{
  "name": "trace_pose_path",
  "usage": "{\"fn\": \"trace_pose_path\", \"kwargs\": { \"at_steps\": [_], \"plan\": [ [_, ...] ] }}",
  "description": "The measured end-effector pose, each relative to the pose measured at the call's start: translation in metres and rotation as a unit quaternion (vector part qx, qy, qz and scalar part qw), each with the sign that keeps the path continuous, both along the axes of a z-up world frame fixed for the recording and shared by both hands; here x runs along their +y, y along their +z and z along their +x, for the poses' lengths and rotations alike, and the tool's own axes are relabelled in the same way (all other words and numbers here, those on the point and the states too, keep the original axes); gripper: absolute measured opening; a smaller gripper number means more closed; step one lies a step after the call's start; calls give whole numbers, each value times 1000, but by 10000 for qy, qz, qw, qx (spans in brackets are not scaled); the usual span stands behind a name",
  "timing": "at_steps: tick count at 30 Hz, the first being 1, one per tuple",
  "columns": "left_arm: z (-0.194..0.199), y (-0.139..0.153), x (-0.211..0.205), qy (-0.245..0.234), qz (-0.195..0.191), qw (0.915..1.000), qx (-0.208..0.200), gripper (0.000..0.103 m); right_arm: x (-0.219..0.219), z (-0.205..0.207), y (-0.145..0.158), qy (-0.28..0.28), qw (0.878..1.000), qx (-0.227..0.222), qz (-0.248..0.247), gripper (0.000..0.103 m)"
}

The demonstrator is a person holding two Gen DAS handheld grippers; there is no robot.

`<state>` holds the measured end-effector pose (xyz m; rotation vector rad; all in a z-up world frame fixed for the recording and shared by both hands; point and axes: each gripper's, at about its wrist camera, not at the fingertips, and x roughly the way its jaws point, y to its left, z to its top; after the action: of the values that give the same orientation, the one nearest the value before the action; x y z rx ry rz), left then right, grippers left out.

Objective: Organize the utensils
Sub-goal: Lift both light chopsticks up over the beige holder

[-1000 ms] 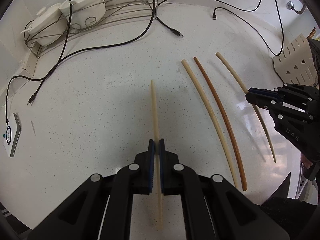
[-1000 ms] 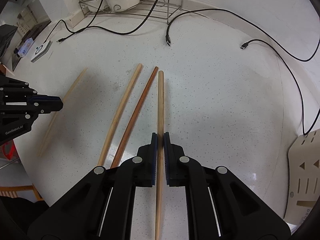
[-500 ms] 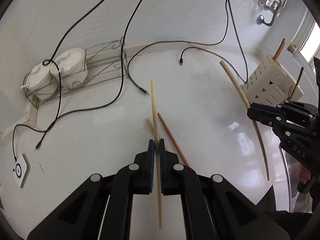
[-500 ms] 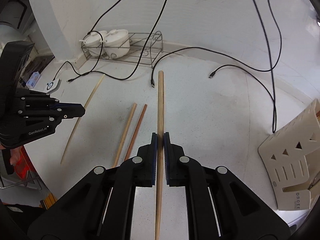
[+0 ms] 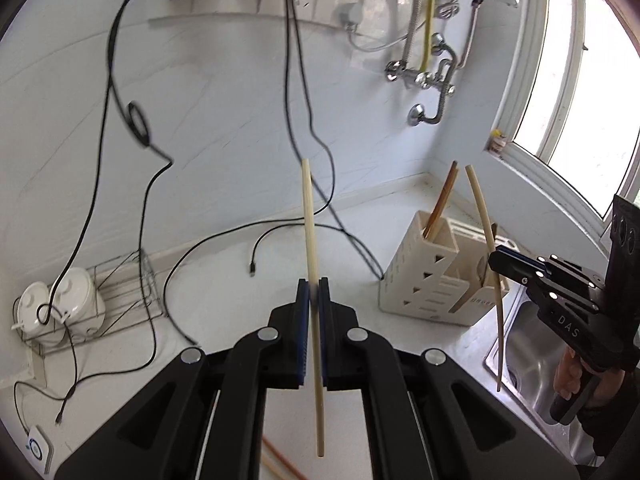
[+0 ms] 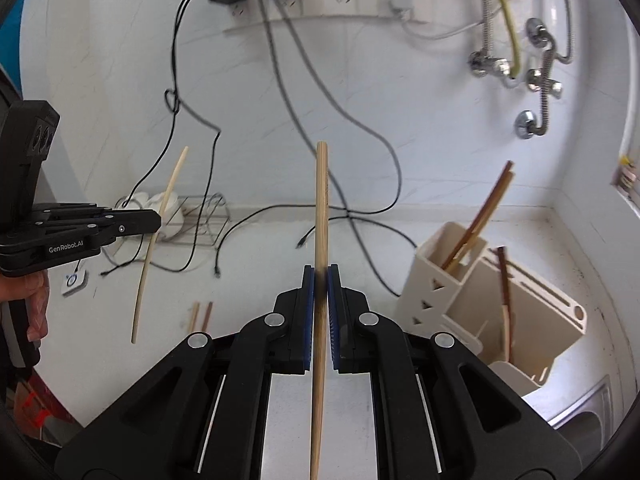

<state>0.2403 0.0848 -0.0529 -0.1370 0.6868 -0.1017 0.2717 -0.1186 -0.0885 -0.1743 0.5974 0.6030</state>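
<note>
My left gripper [image 5: 313, 292] is shut on a pale chopstick [image 5: 309, 220] that it holds in the air, tip toward the wall. My right gripper [image 6: 320, 280] is shut on a tan bamboo chopstick [image 6: 322, 200], also lifted. Each gripper shows in the other's view: the right gripper [image 5: 494, 258] at the right edge, the left gripper [image 6: 154, 218] at the left edge. A cream utensil holder [image 6: 448, 280] stands on the counter by the sink with brown chopsticks [image 6: 484, 212] in it. Two more chopsticks [image 6: 200, 314] lie on the counter below.
A wire rack with white lidded pots [image 5: 80, 300] stands at the back left. Black cables [image 5: 256, 248] trail across the counter and up to the wall sockets. The steel sink [image 5: 532, 356] lies at the right, with tap pipes [image 5: 432, 76] above. A small white device [image 5: 38, 448] sits at the near left.
Both grippers have risen from the counter with their chopsticks and tilted up toward the wall. The utensil holder has come nearer, and the two remaining chopsticks have dropped low in view.
</note>
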Motion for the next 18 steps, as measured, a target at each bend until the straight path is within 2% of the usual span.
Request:
{"fn": "trace_pose_path", "kwargs": {
  "at_steps": [5,12,15,18],
  "plan": [
    [24,22,-38,-394,-182,9977,-513,4,-51,13,23,-644,9956,-403,541,6],
    [57,52,-85,-709,-369,9891,-1239,4,-96,22,47,-1008,9814,-1196,1112,6],
    [70,60,-94,-761,-607,9831,-1547,4,-105,24,53,-1030,9743,-1586,1221,6],
    [83,64,-101,-829,-810,9768,-1802,4,-111,22,54,-1064,9670,-2030,1117,6]
  ]
}}
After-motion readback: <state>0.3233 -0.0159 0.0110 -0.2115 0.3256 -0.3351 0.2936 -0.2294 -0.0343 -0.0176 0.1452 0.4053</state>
